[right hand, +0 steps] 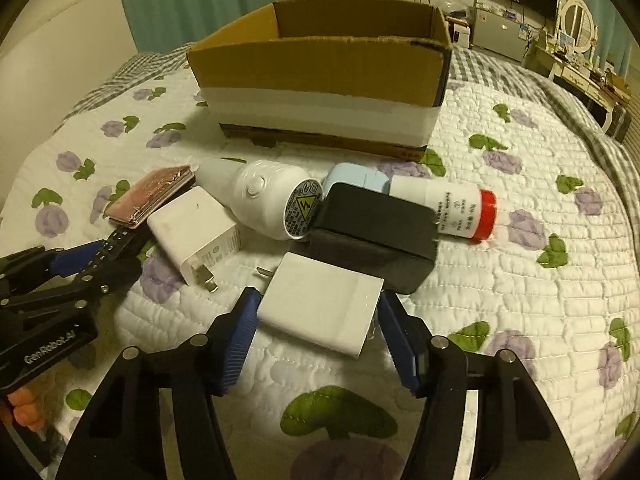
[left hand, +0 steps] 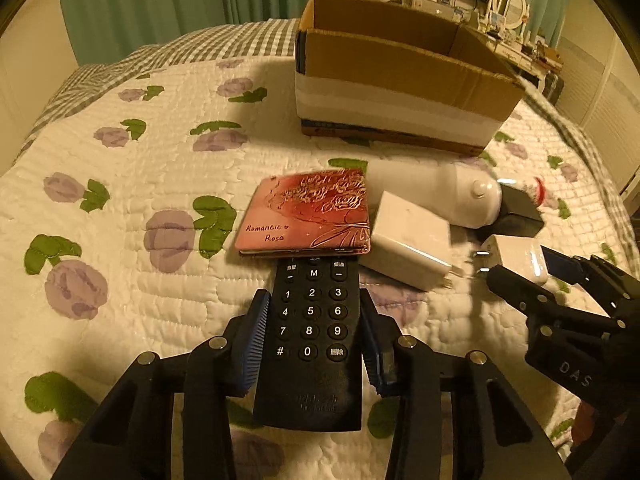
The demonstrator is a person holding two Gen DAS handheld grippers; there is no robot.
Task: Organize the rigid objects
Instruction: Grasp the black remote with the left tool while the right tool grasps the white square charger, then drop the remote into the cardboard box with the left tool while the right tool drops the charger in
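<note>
Black remote (left hand: 312, 332) between pads of left gripper (left hand: 316, 334), jaws closed onto its sides; far end tucked under pink case (left hand: 306, 216). Risk: lifting drags case, shifts white charger (left hand: 410, 240) just beside. Right gripper (right hand: 318, 326) straddles second white charger (right hand: 324, 306), pads at its sides, firm clamp uncertain; prongs and black adapter (right hand: 374, 240) close behind may snag. Cardboard box (right hand: 320, 68) open-topped beyond cluster; quilt (right hand: 520, 280) bare to right, tall near wall demands high carry.

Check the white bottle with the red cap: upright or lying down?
Lying down. The white bottle rests on its side on the quilt, red cap pointing right, behind the black block.
</note>
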